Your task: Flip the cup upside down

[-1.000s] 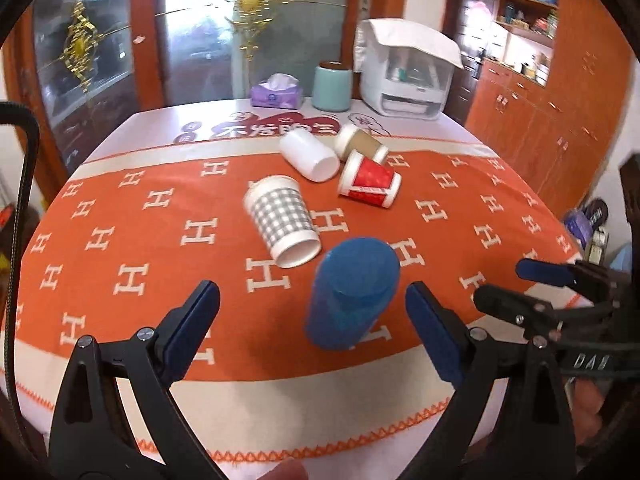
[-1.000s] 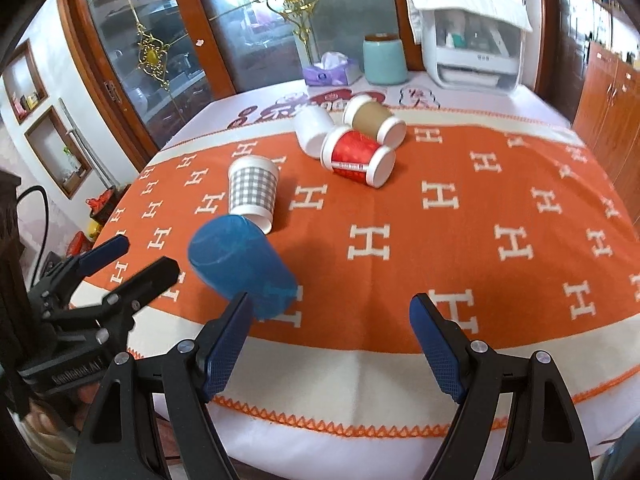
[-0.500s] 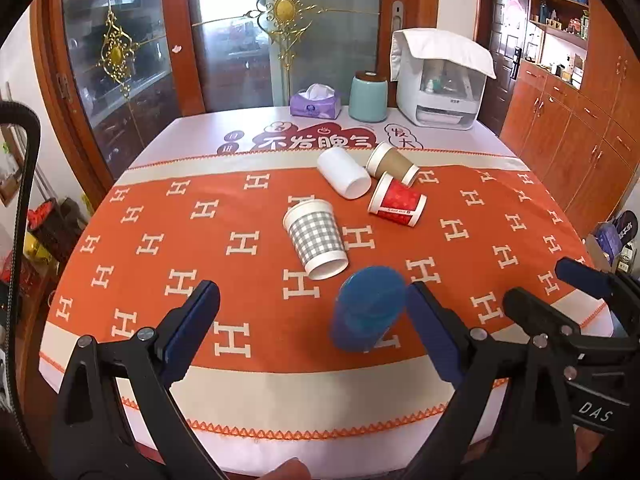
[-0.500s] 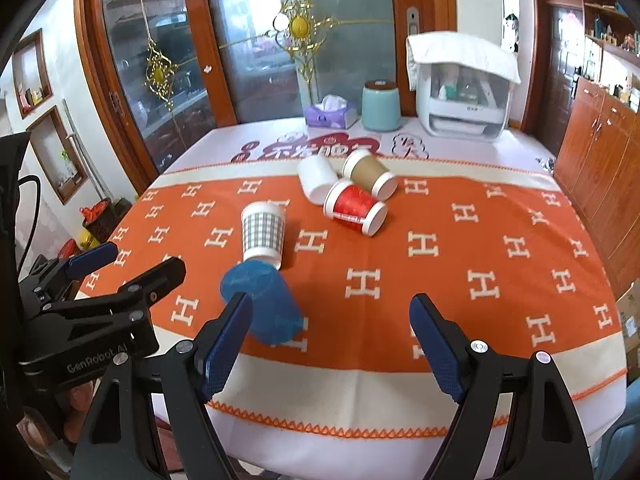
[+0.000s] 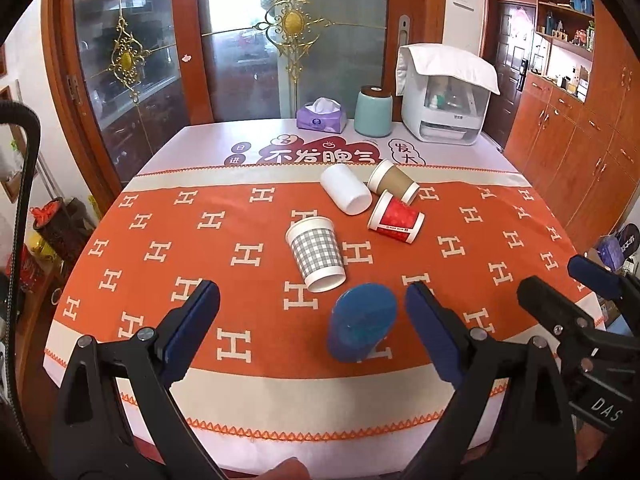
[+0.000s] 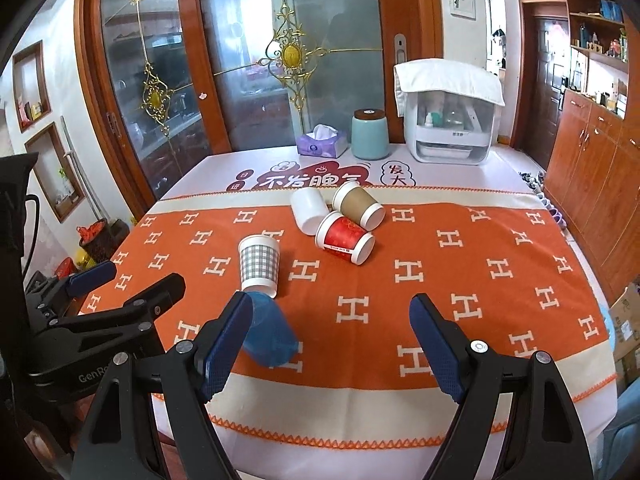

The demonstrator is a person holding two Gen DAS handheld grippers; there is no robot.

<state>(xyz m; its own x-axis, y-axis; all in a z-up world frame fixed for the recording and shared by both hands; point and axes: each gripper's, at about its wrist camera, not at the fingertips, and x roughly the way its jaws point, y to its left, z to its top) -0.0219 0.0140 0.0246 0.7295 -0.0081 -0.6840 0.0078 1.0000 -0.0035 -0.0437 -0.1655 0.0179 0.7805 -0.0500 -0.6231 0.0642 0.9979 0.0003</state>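
A blue cup (image 5: 361,326) stands upside down on the orange cloth near the table's front edge; it also shows in the right wrist view (image 6: 269,334). A grey checked cup (image 5: 316,253) lies on its side just behind it. A white cup (image 5: 346,194), a brown cup (image 5: 392,181) and a red cup (image 5: 396,218) lie on their sides farther back. My left gripper (image 5: 314,336) is open and empty, held back from the blue cup. My right gripper (image 6: 332,344) is open and empty, to the right of the blue cup.
A purple tissue box (image 5: 321,117), a teal canister (image 5: 373,111) and a white appliance (image 5: 446,96) under a towel stand at the table's far edge. Glass doors lie behind the table. Wooden cabinets (image 6: 592,160) line the right wall.
Both grippers have pulled back and up from the table, so the cups look smaller. The blue cup stays upside down in place.
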